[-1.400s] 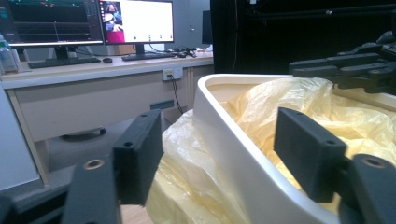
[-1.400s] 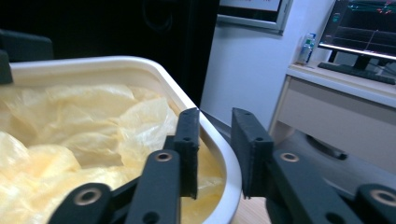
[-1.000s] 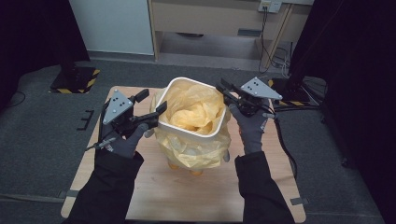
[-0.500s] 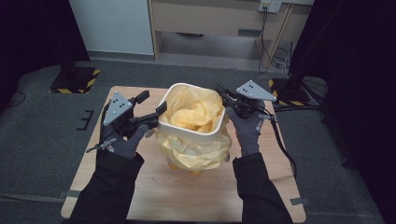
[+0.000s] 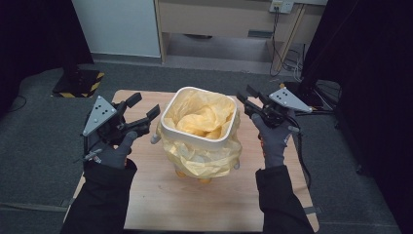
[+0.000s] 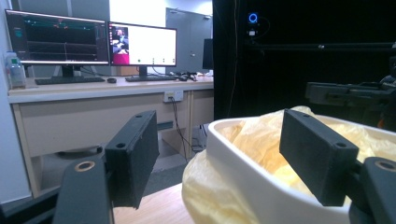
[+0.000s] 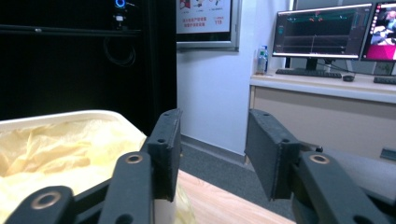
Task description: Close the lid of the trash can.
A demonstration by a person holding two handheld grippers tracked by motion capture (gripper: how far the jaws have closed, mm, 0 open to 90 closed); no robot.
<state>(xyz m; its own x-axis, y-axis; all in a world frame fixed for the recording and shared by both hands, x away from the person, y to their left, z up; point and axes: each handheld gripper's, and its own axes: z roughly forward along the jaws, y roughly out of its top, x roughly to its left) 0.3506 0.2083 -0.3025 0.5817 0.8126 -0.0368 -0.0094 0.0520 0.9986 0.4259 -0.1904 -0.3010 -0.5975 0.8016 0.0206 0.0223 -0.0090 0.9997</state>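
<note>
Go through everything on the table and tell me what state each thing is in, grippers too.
White bin: upright on the table, open at the top.
Yellow bag: lining the bin, its edge folded over the rim and hanging down the outside, crumpled.
Left gripper: open, holding nothing, beside the bin.
Right gripper: jaws have just been opening, nothing between them, beside the bin's other side.

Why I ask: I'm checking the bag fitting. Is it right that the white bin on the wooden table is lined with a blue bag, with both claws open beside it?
Not quite: the bag lining the white bin is yellow, not blue, as the high view shows. The rest holds: the bin stands on the wooden table, with the left claw and right claw open beside it.
</note>
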